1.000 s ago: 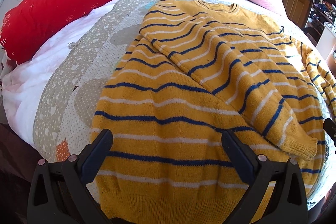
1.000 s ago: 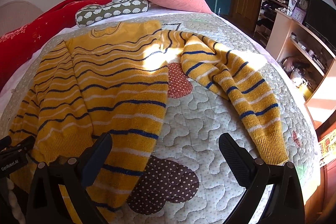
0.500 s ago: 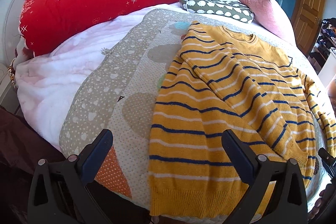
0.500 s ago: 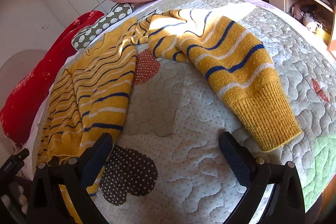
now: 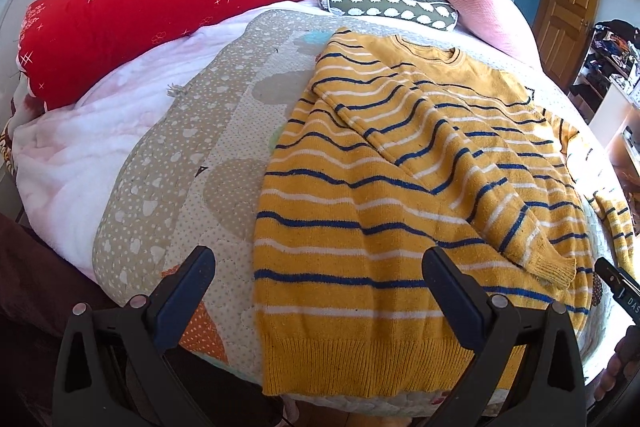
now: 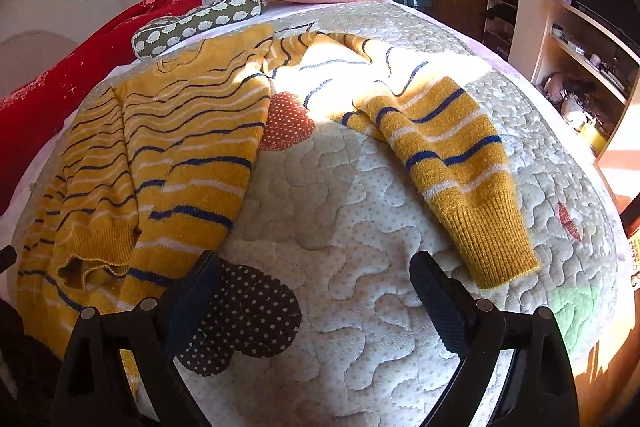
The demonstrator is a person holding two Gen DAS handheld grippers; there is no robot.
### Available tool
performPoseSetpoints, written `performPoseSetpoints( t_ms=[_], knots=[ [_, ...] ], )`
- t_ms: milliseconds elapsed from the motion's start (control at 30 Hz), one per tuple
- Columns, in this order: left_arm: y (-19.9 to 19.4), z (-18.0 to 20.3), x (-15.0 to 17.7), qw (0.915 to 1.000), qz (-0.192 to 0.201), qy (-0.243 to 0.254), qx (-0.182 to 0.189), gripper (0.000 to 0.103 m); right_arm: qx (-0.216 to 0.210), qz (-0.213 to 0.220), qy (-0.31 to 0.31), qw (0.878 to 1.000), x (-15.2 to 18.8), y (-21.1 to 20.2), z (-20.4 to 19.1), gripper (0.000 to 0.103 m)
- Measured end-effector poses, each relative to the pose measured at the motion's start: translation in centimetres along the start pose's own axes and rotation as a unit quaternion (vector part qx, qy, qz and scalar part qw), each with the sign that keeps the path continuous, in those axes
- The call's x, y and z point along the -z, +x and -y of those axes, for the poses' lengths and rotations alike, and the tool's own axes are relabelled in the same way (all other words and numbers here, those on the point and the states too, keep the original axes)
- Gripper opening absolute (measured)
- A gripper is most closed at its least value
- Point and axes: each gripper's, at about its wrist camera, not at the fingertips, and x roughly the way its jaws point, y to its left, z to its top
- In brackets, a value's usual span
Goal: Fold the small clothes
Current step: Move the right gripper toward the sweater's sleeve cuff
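A mustard sweater (image 5: 400,195) with blue and white stripes lies flat on the quilted bedspread (image 5: 192,163), one sleeve folded across its chest, the other sleeve (image 6: 448,163) stretched out beyond the sweater's right edge. Sunlight washes out that sleeve's upper part, and the sweater's hem drops over the bed edge. The left gripper (image 5: 320,287) and right gripper (image 6: 316,291) hover with jaws spread and empty, bare quilt beside the sweater.
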Motion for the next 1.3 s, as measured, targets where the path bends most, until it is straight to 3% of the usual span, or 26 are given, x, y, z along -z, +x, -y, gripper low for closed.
performPoseSetpoints(
  t_ms=[267, 500, 1300],
  knots=[
    [0.1, 1.3, 0.6, 0.9998, -0.006, 0.014, 0.013, 0.103, 0.029, 0.022, -0.065, 0.997, 0.2, -2.5, -3.9, 0.095],
    [-0.2, 2.8, 1.2, 0.9991, -0.007, 0.037, 0.02, 0.103, 0.011, 0.02, -0.098, 0.995, 0.9, -2.6, -7.2, 0.095],
    [-0.8, 3.7, 2.0, 0.998, -0.009, 0.047, 0.042, 0.103, 0.005, 0.015, -0.103, 0.995, 1.3, -2.9, -8.9, 0.095]
  ],
)
